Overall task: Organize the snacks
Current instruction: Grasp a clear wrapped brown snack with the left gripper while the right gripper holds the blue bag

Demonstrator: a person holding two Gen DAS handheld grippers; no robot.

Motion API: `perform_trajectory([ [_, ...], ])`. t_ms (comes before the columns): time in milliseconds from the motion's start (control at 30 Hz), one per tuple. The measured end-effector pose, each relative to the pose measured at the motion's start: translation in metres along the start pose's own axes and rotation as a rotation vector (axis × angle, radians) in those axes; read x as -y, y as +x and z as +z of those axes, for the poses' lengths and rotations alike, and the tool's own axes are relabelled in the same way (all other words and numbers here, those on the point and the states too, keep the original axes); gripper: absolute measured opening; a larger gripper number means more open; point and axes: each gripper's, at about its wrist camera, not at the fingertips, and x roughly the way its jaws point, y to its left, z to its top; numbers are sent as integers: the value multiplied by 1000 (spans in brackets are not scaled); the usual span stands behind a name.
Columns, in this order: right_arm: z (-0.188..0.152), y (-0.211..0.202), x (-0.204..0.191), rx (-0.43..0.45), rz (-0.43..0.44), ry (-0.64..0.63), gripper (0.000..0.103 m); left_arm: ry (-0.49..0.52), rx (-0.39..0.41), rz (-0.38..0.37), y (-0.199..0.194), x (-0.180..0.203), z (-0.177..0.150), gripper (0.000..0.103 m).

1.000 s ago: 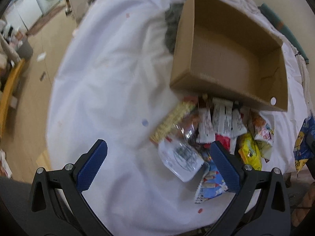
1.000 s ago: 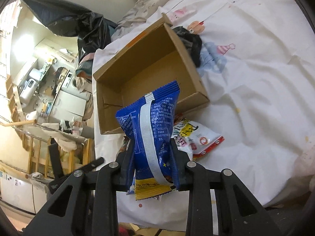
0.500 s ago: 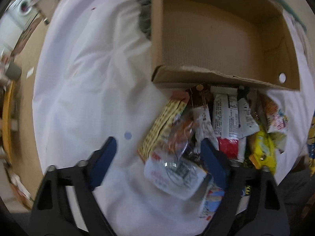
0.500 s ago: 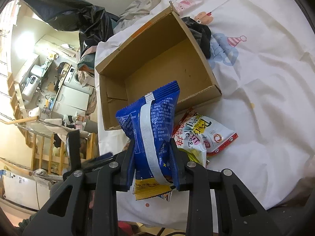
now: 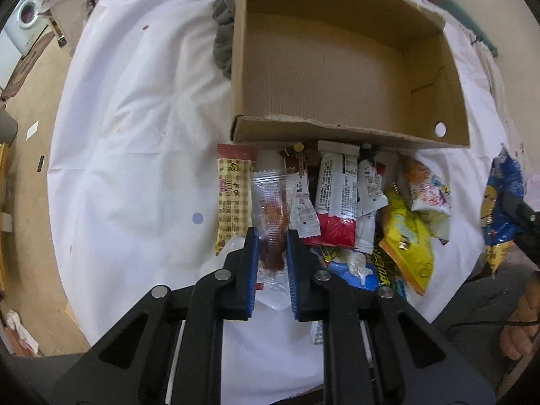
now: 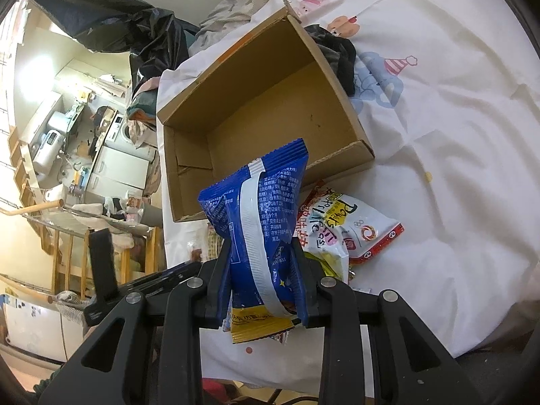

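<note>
An empty cardboard box (image 5: 337,67) stands on the white cloth, also in the right wrist view (image 6: 263,125). A pile of snack packets (image 5: 341,202) lies against its near wall. My left gripper (image 5: 272,236) is shut on a clear packet with a reddish-brown snack (image 5: 271,222) at the pile's left side. My right gripper (image 6: 261,246) is shut on a blue snack bag (image 6: 260,216) and holds it upright, in front of the box; that bag also shows in the left wrist view (image 5: 503,209). A white and red bag (image 6: 351,226) lies just beyond it.
A dark grey cloth (image 5: 224,40) lies bunched against the box's left wall and shows in the right wrist view (image 6: 337,54). The white cloth (image 5: 135,118) stretches to the left, the floor (image 5: 27,135) beyond its edge. Black bags (image 6: 118,30) and appliances stand far off.
My left gripper moved forward into the pile and closed on the clear packet; it was open before. My right gripper still holds the blue bag, moved slightly closer to the box.
</note>
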Motion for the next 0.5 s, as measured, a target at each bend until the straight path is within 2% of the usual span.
perform_trajectory([
  [200, -2, 1, -8, -5, 7, -41, 32, -28, 50, -7, -22, -7, -7, 13],
  [367, -5, -3, -17, 11, 14, -84, 32, -17, 114, 43, -34, -2, -8, 13],
  [500, -3, -9, -19, 38, 43, -89, 32, -12, 168, 44, -48, 7, -4, 13],
])
